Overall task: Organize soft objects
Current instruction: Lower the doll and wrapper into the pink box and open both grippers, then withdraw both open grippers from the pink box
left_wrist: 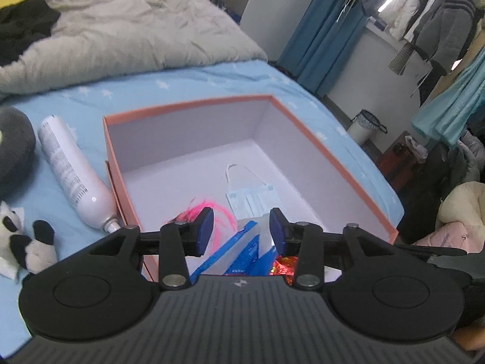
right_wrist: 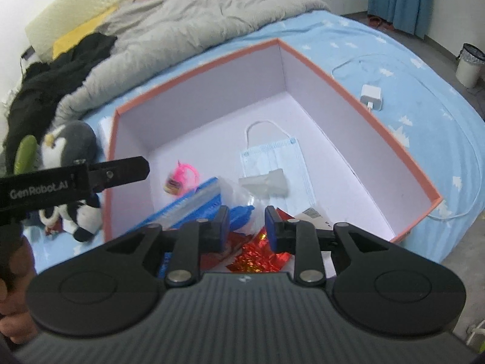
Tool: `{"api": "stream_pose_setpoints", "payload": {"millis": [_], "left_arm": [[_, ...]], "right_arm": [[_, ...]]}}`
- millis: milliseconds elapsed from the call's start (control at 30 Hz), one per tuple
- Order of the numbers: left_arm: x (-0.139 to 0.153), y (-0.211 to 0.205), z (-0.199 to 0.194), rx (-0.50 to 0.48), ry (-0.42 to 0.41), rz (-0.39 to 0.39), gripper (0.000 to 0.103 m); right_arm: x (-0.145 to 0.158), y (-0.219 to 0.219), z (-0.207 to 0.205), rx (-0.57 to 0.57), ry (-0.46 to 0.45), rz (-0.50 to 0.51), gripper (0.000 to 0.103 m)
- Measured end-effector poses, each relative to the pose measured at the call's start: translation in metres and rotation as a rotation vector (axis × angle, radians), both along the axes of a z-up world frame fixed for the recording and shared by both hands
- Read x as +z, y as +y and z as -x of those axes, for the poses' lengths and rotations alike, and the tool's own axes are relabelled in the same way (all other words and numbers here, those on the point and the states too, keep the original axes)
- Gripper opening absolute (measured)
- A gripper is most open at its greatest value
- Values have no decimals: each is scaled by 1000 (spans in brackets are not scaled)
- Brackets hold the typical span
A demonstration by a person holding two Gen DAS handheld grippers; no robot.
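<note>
An open box with a salmon rim (left_wrist: 188,104) (right_wrist: 197,69) and white inside stands on the blue star-print sheet. In it lie a pale blue face mask (left_wrist: 251,197) (right_wrist: 279,157), a pink toy (left_wrist: 209,212) (right_wrist: 182,176), a blue and white packet (left_wrist: 242,248) (right_wrist: 194,203) and crinkled red foil (left_wrist: 283,265) (right_wrist: 257,257). My left gripper (left_wrist: 241,230) hangs over the box's near side, open, with the blue packet below the gap. My right gripper (right_wrist: 247,227) is over the near corner, pads apart above the foil, pressing on nothing.
Left of the box lie a white spray bottle (left_wrist: 72,176), a panda plush (left_wrist: 27,242) and a grey penguin plush (right_wrist: 69,145). A white charger (right_wrist: 371,94) with its cable sits on the sheet to the right. A grey duvet (left_wrist: 121,36) and black garment (right_wrist: 60,69) lie behind.
</note>
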State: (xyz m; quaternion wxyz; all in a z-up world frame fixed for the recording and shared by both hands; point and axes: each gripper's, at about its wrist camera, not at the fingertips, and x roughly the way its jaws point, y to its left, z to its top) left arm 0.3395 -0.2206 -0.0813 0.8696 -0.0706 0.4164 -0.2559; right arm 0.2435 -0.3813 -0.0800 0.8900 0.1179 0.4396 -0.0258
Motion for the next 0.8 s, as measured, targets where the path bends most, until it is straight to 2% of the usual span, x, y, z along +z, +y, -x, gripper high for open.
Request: {"api": "stream_pose_setpoints", "payload": {"millis": [167, 533, 800], "left_arm": [[26, 16, 29, 21, -51, 12, 47], [81, 73, 122, 75, -181, 40, 47], [106, 113, 190, 116, -263, 56, 47]], "right_arm": [[23, 8, 20, 9, -64, 12, 29], [69, 51, 82, 57, -183, 19, 29], [99, 84, 124, 107, -275, 39, 29]]}}
